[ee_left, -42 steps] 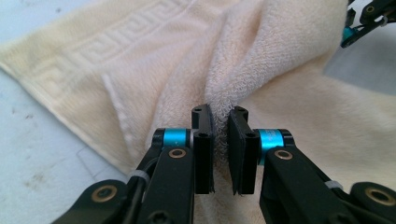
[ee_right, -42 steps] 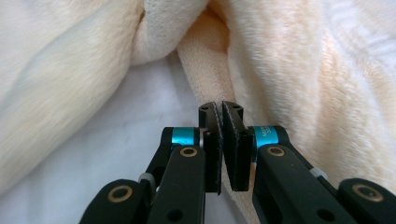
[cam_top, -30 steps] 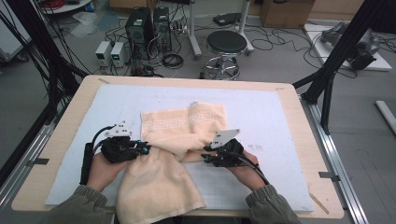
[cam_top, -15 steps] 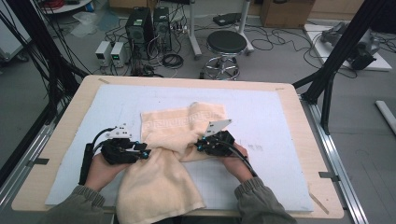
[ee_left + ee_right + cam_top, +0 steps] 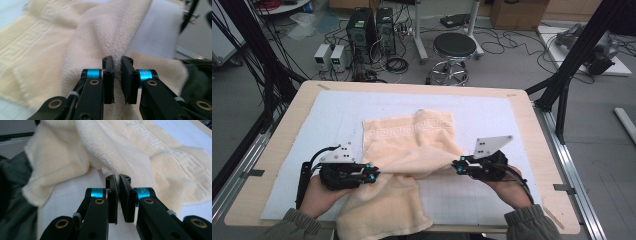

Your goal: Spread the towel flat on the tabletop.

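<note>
Mid-fold on the mat (image 5: 337, 115): towel (image 5: 412, 135) bunched at centre, near end draped over the table (image 5: 277, 145) edge, left gripper (image 5: 373, 175) clamped on a fold, right gripper (image 5: 457, 166) apparently pinching a corner, stretched between them; flattening and folding left.

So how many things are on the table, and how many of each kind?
Towels: 1, the cream towel, pinched by both grippers
Grippers: 2, the left gripper and the right gripper
Mats: 1, the white mat spread over the table
Total: 4
</note>
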